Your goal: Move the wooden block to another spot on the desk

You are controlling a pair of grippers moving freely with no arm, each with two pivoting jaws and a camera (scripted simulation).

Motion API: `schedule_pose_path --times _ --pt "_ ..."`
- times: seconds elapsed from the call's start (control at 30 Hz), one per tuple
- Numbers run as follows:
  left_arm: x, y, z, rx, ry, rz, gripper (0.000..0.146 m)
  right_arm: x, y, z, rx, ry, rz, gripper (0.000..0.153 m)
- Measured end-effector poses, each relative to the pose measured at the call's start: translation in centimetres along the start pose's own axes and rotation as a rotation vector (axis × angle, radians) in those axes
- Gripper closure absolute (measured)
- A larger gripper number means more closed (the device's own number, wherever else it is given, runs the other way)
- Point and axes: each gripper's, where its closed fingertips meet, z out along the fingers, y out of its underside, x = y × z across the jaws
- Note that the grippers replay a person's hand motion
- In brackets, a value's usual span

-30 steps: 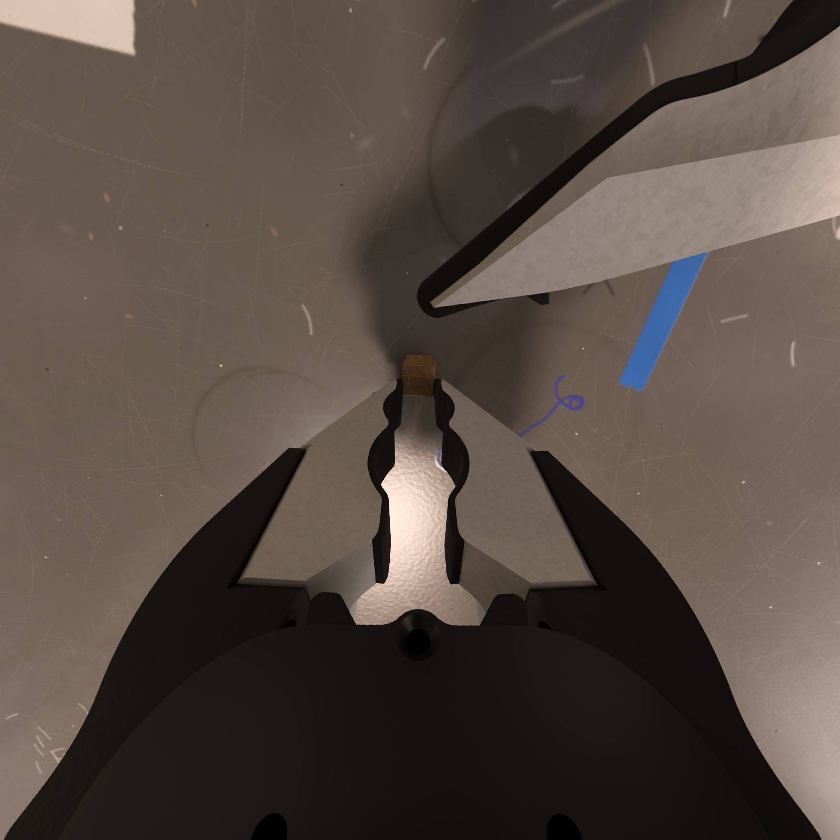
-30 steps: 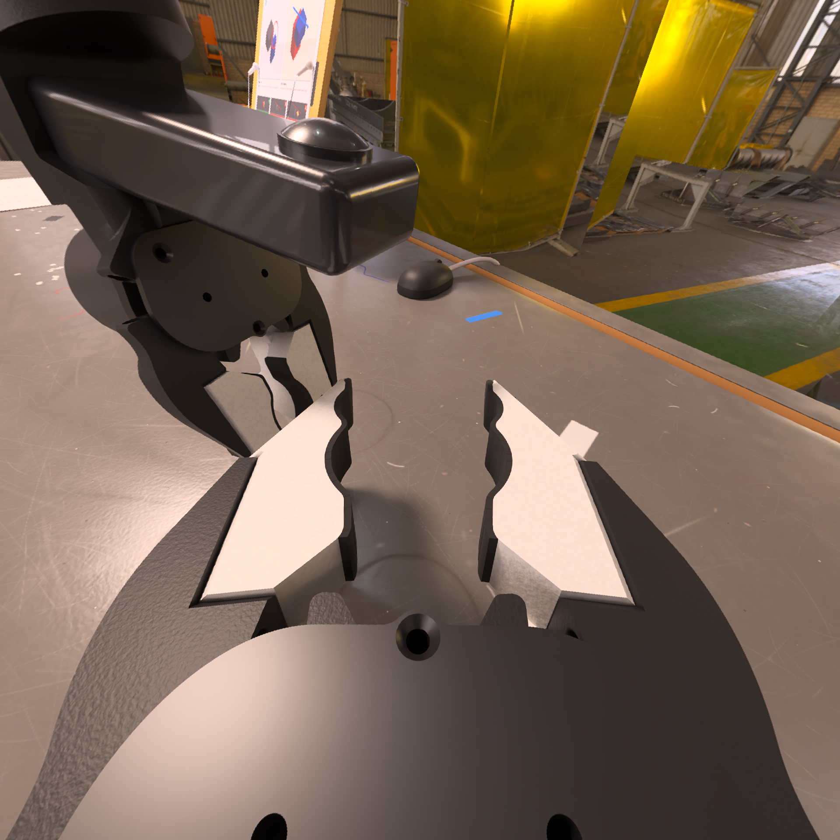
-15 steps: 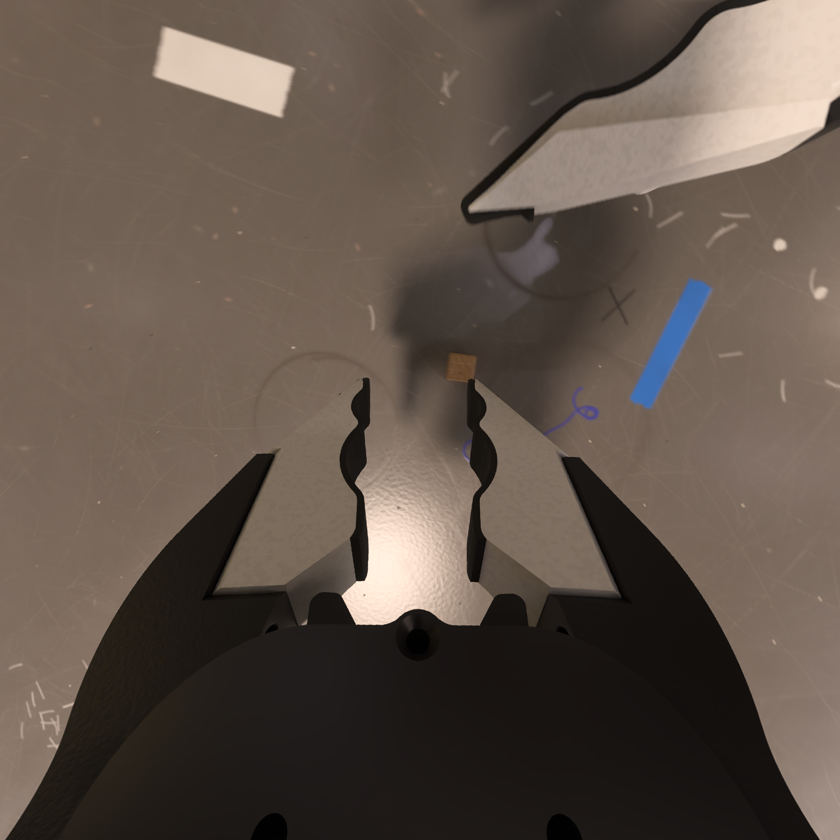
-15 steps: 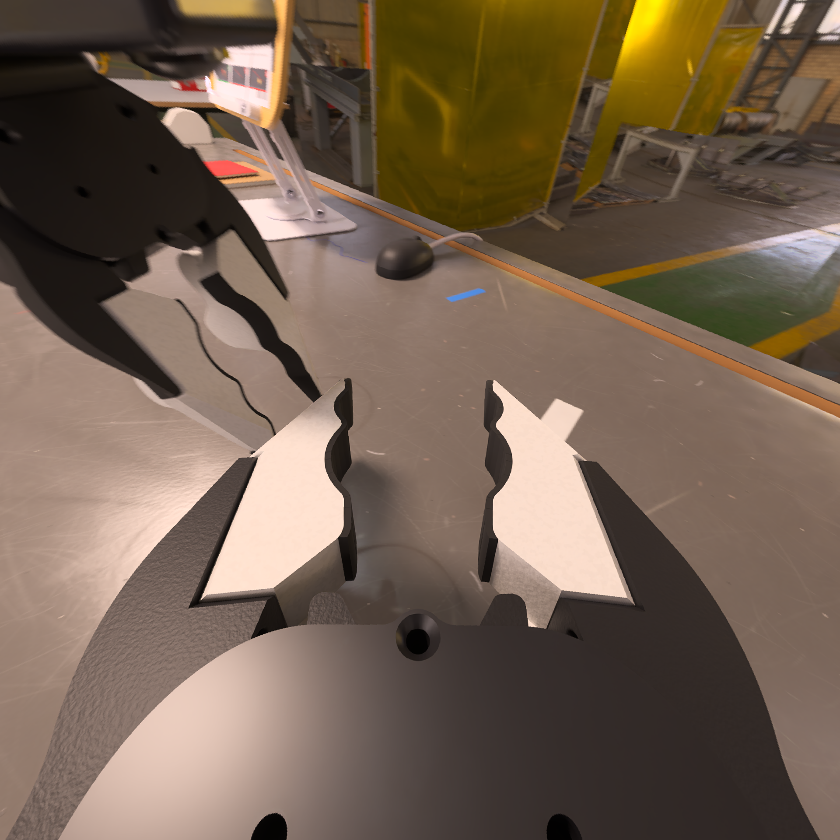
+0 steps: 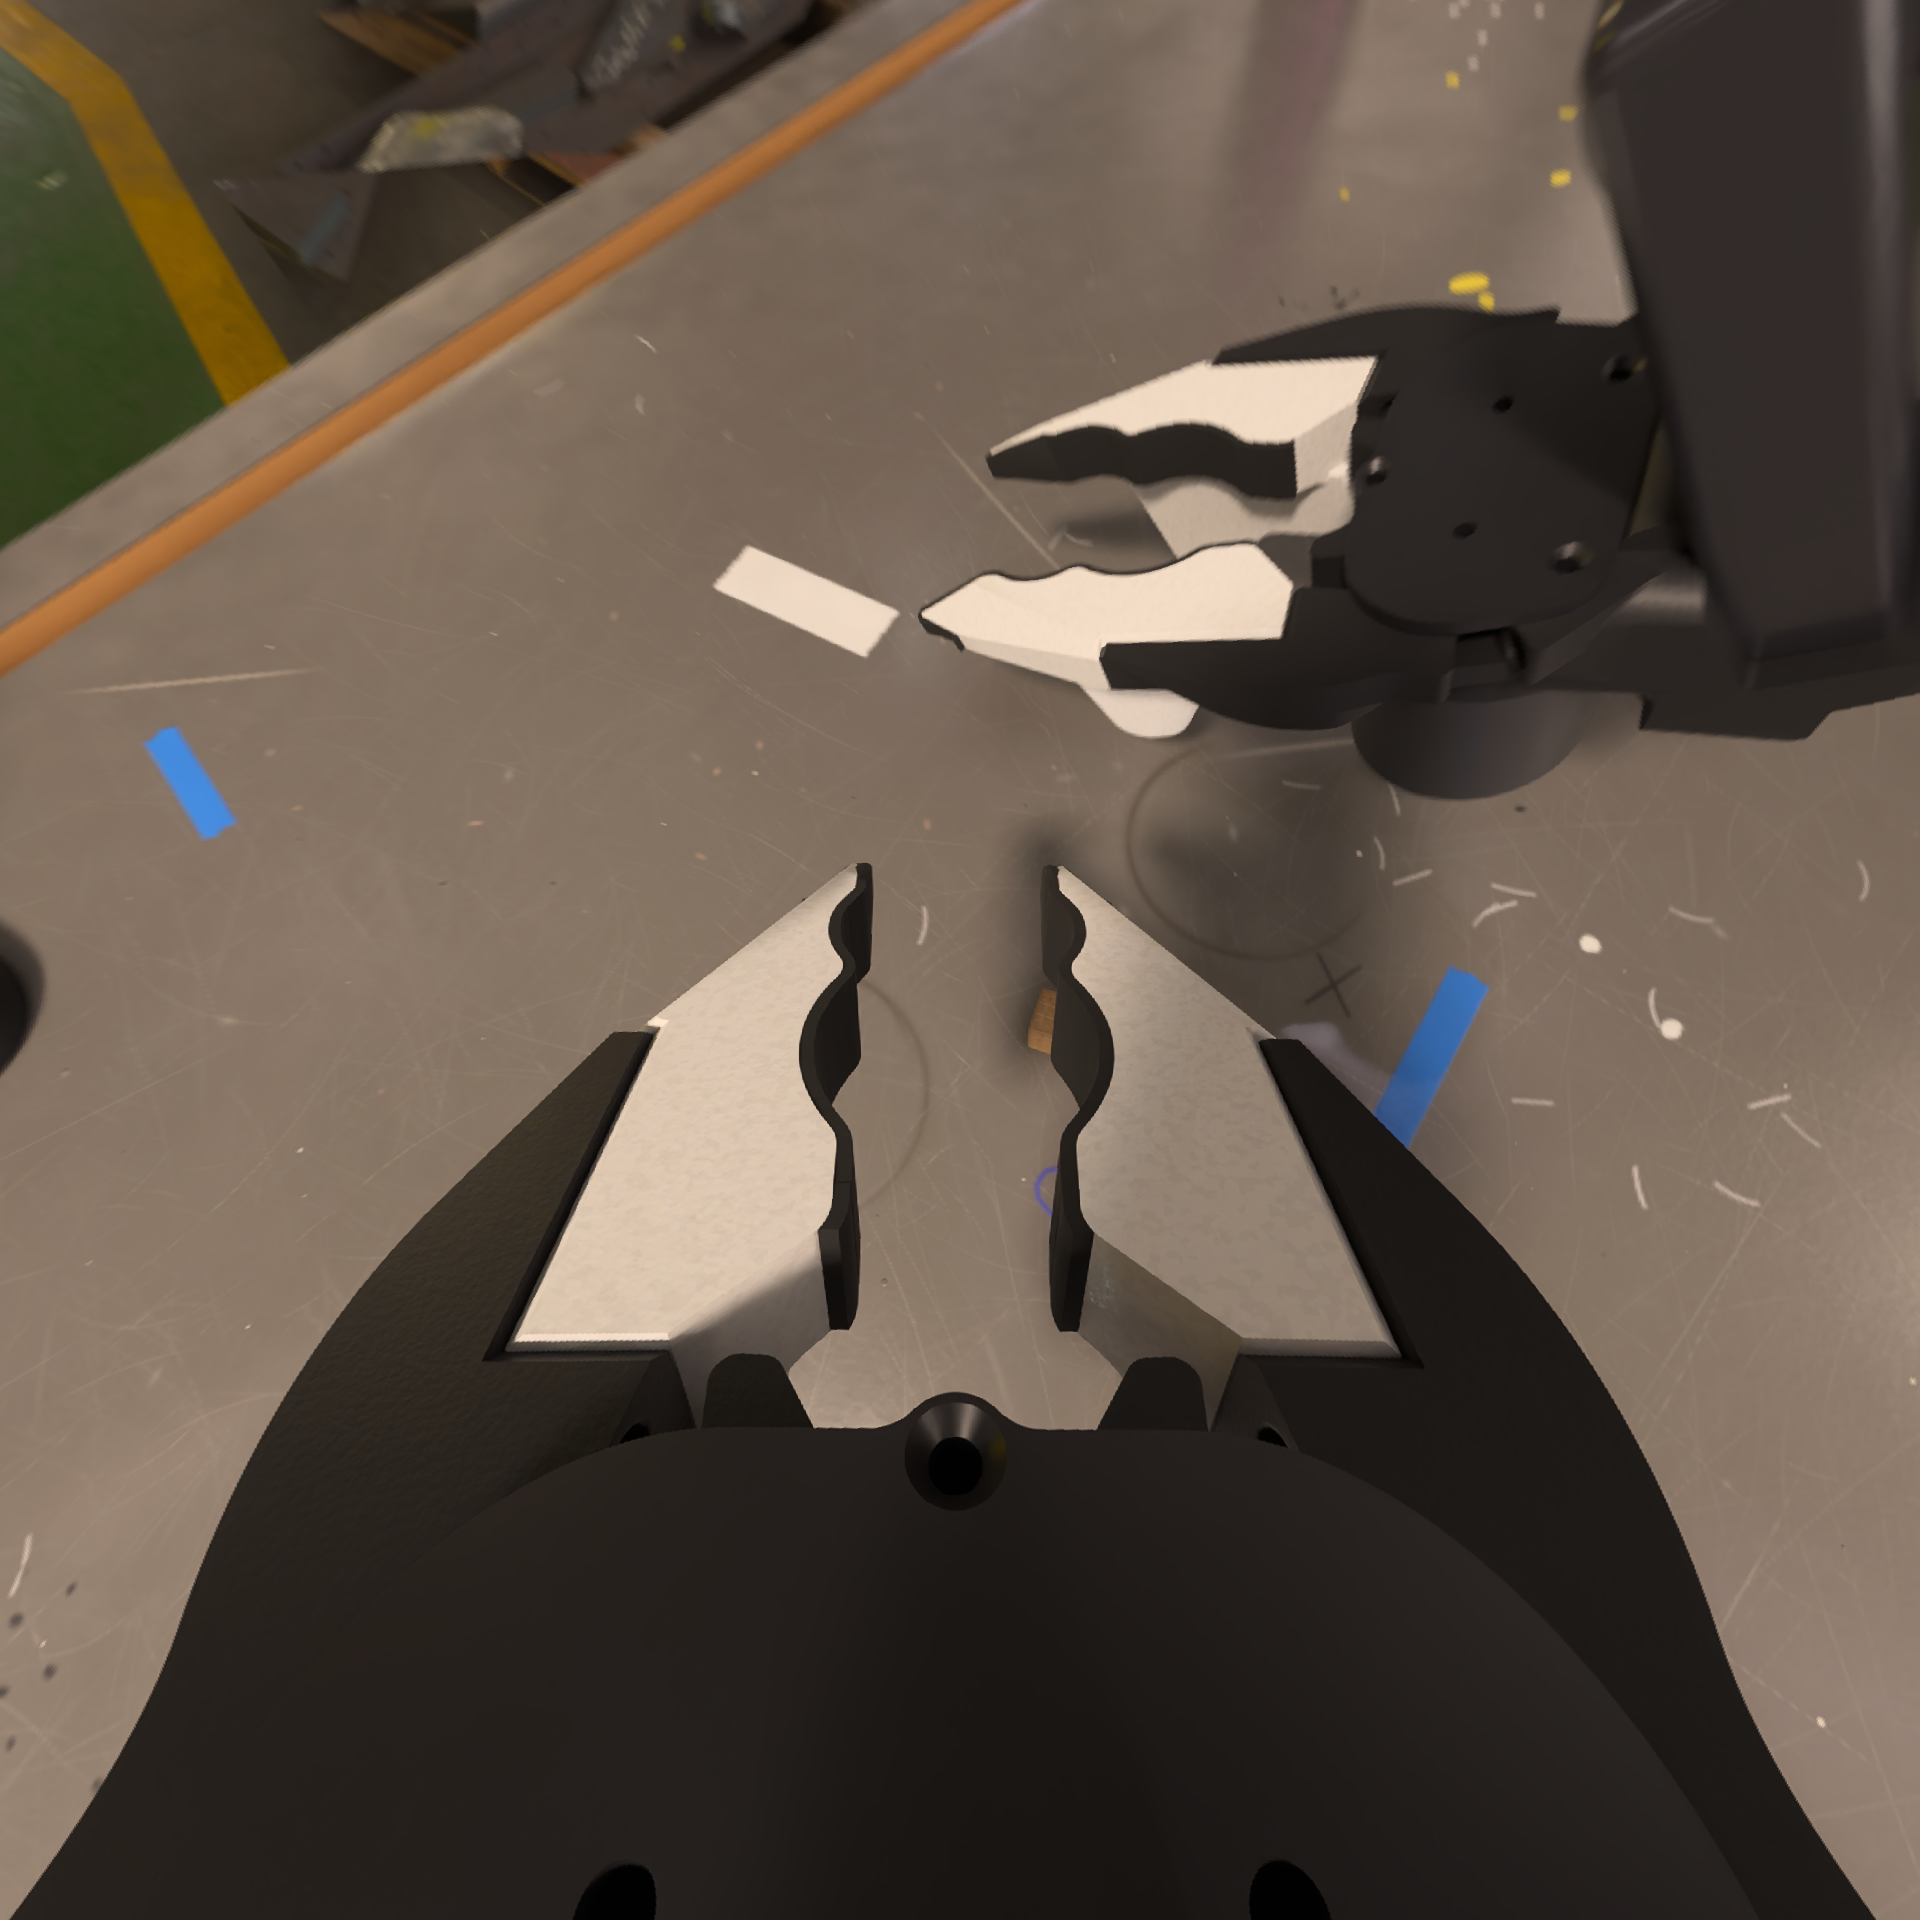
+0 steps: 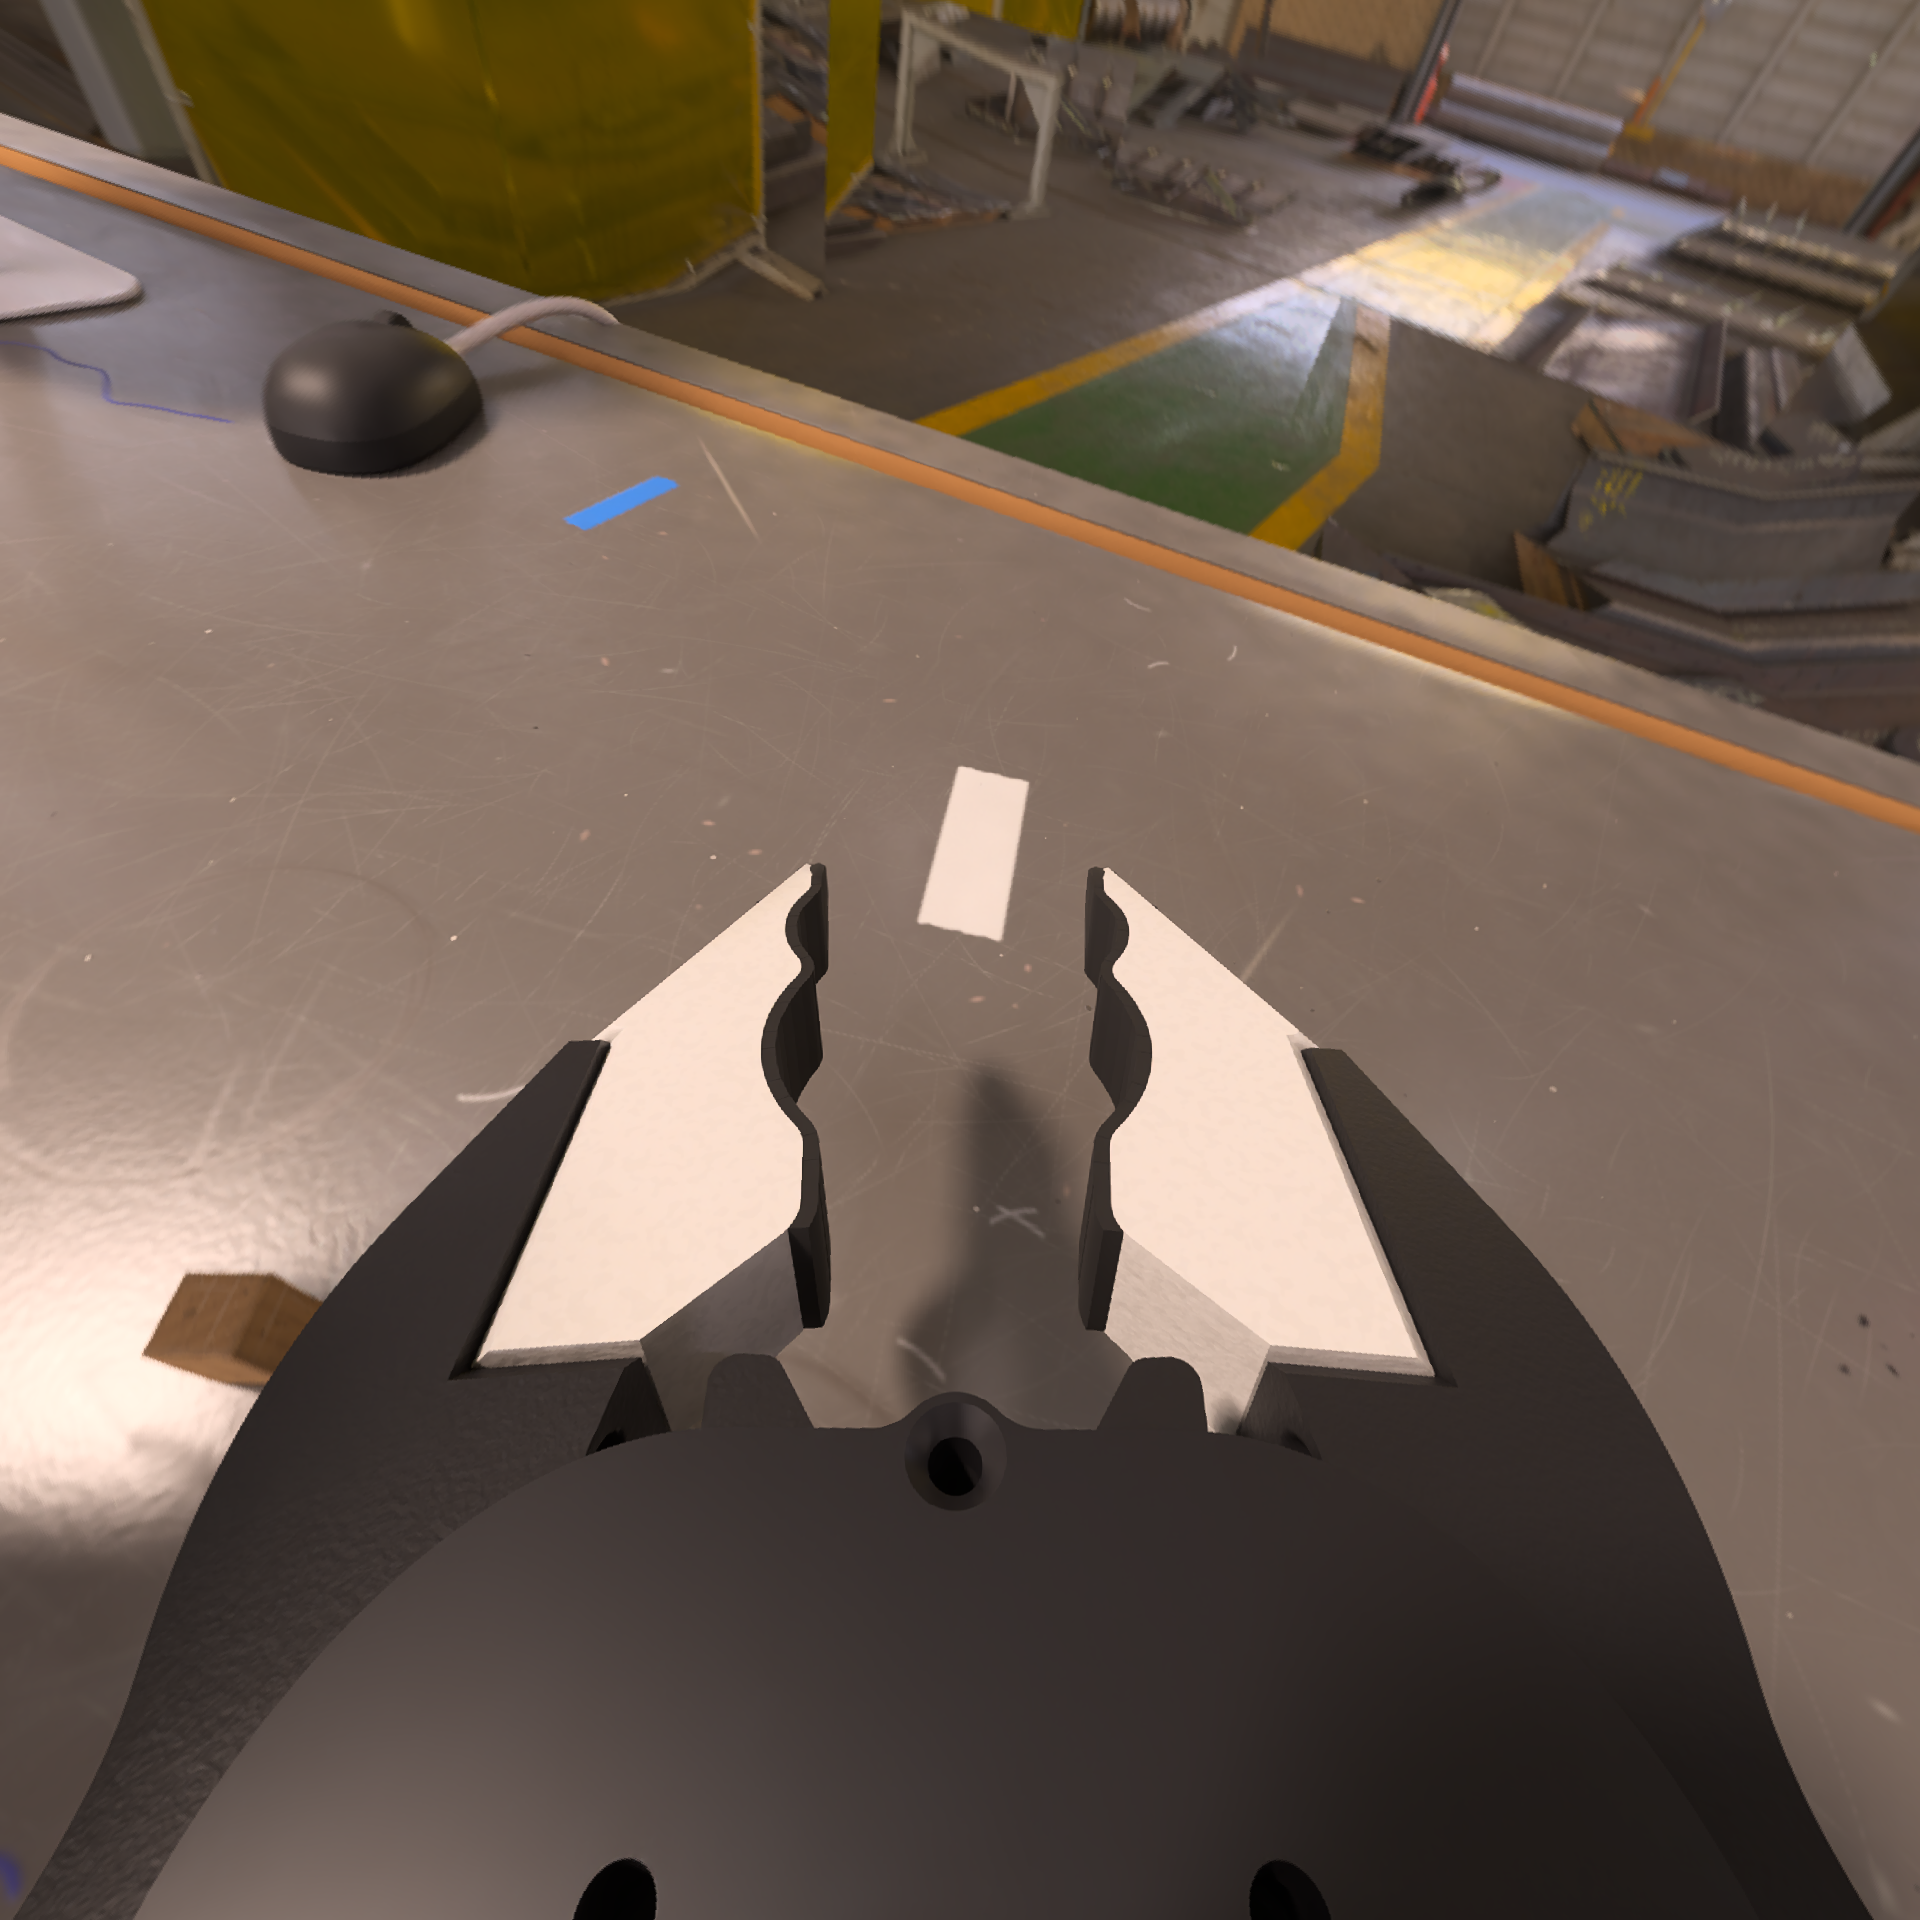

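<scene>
Grey scratched metal makes up the table (image 5: 416, 1039), whose orange-lined edge (image 5: 416, 384) runs diagonally across the upper left of the left wrist view, with bare surface between it and the tongs. A blue tape strip (image 5: 189, 781) lies at far left, a white tape strip (image 5: 805, 601) nearer the middle, and a second blue strip (image 5: 1432, 1049) at right. The left tongs (image 5: 956, 883) stand apart and empty; the wooden block (image 5: 1041, 1019), small, tan and square-edged, lies on the table between the fingers, half hidden by the right finger, not gripped. Half a second ago it lay just beyond that fingertip, and the view has tilted up to bring the table edge in. The right tongs (image 5: 961, 540) hover at upper right, also apart and empty, tips near the white strip. In the right wrist view the block (image 6: 223, 1340) sits at lower left beside those tongs (image 6: 956, 883), a black mouse (image 6: 369, 395) far left near the edge.
</scene>
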Motion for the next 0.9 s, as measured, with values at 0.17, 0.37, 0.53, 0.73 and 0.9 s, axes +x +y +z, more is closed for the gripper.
schedule_pose_path --times 0.17,0.37,0.53,0.73,0.9 --pt "-1.3 -1.1 -2.5 0.122 -0.012 -0.075 0.112 1.0 -0.7 2.2 -0.050 0.167 -0.009 0.097" --pt "-3.8 0.9 -6.5 0.221 -0.055 -0.156 0.109 6.7 -0.6 6.4 -0.193 0.443 -0.052 0.094" --pt "-7.8 5.5 -8.5 0.180 -0.126 -0.240 0.106 10.8 0.8 8.2 -0.301 0.535 0.018 0.121" --pt "-11.1 6.4 -10.8 0.257 -0.206 -0.318 0.104 7.8 -0.9 7.8 -0.171 0.370 0.051 0.098" --pt "-12.0 7.2 -10.4 0.242 -0.245 -0.341 0.104 1.7 -1.7 5.0 0.004 0.042 -0.009 0.080"
